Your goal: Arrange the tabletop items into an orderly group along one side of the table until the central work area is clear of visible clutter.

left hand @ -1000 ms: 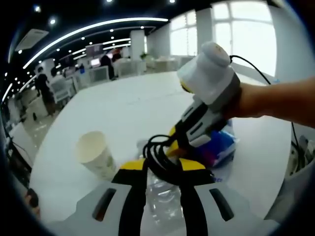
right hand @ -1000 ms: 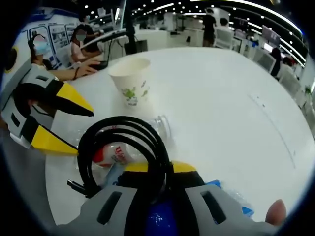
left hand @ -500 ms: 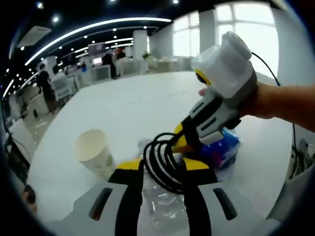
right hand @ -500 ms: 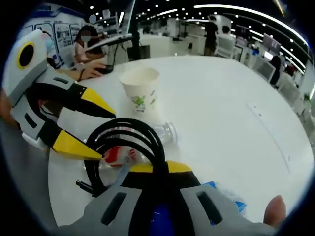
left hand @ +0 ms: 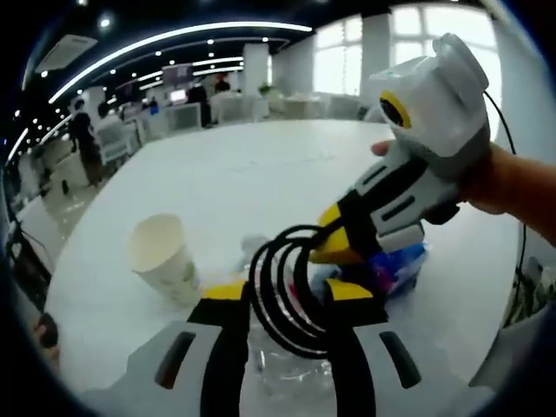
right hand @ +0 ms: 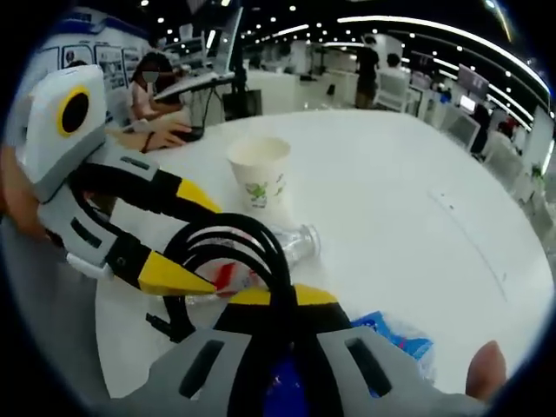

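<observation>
A coiled black cable [left hand: 282, 300] hangs from my right gripper [left hand: 327, 236], which comes in from the right and is shut on it. In the right gripper view the cable [right hand: 228, 248] rises from between my right gripper's [right hand: 287, 300] closed yellow tips. My left gripper [left hand: 289, 291] is open, its jaws on either side of the coil; it also reaches in from the left [right hand: 213, 246]. A clear plastic bottle [right hand: 294, 243] with a red label lies on the white table [right hand: 391, 200] under the coil. A paper cup [left hand: 162, 258] stands upright beyond it. A blue packet [left hand: 401, 261] lies by the right gripper.
The paper cup [right hand: 259, 171] stands just behind the bottle, the blue packet [right hand: 393, 334] near my right gripper's base. The table edge [left hand: 65, 261] curves at the left. People sit at a desk [right hand: 165, 95] past the table; office chairs and desks stand further back.
My right gripper has risen with the cable coil, lifting it off the bottle. My left gripper has come closer, and its open jaws now straddle the coil.
</observation>
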